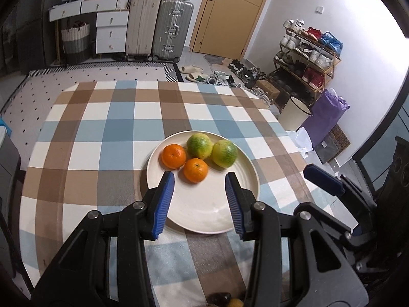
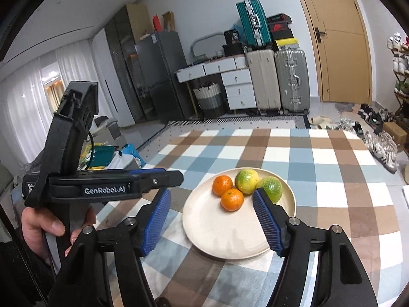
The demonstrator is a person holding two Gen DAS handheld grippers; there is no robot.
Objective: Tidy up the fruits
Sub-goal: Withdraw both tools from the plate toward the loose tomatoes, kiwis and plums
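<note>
Nearest: left gripper [image 1: 200, 181], black frame with blue ribbed pads, jaws wide and holding nothing, poised over the near half of the plate. Right gripper [image 2: 211, 199], same build, jaws wide and holding nothing, its right pad just in front of one green fruit in its own view. A hand [image 2: 43, 223] grips the left gripper's handle, seen at the left of the right wrist view. Next: cream plate [image 1: 204, 212] resting on the counter [image 1: 102, 153], which is covered in a brown, blue and white checked cloth. On the plate's far half, clustered together: near orange [image 1: 195, 169], far orange [image 1: 173, 156], touching or nearly touching; behind them, left green fruit [image 1: 199, 145] and right green fruit [image 1: 225, 152], both mottled green and yellow. Far: white bin [image 1: 294, 113] beside the counter's right edge, shoe rack [image 1: 306, 53] against the wall, two upright suitcases [image 1: 158, 28], wooden door [image 1: 230, 12].
</note>
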